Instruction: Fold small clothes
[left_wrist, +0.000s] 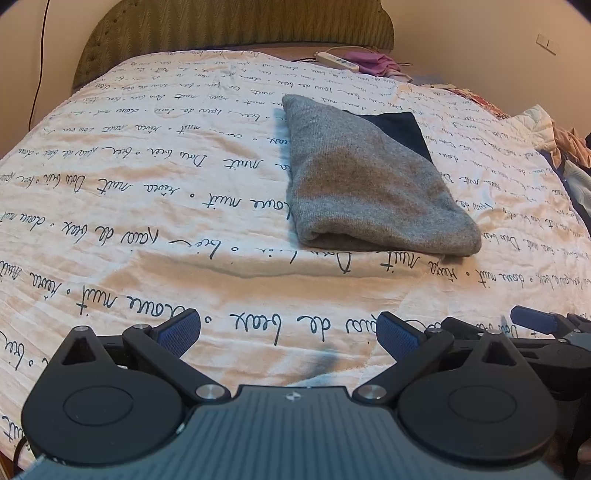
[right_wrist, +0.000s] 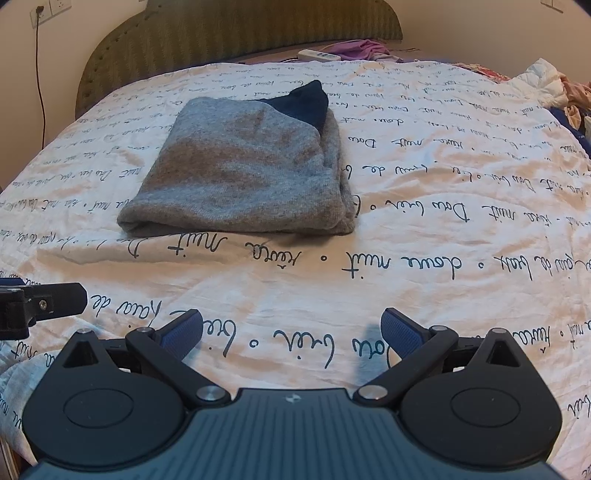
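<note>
A grey knit garment (left_wrist: 365, 181) lies folded flat on the bed, with a dark navy part (left_wrist: 399, 129) showing at its far end. It also shows in the right wrist view (right_wrist: 243, 166), its navy part (right_wrist: 303, 101) at the back. My left gripper (left_wrist: 290, 334) is open and empty, held low over the bedspread, well short of the garment. My right gripper (right_wrist: 291, 332) is open and empty too, equally short of it. The right gripper's finger (left_wrist: 535, 319) shows at the right of the left view; the left gripper's finger (right_wrist: 48, 301) shows at the left of the right view.
The bed has a white bedspread with black script (left_wrist: 147, 184) and a green headboard (left_wrist: 236, 29). A white power strip (left_wrist: 336, 61) and purple cloth (left_wrist: 373, 61) lie by the headboard. A pile of clothes (left_wrist: 554, 136) sits at the right edge.
</note>
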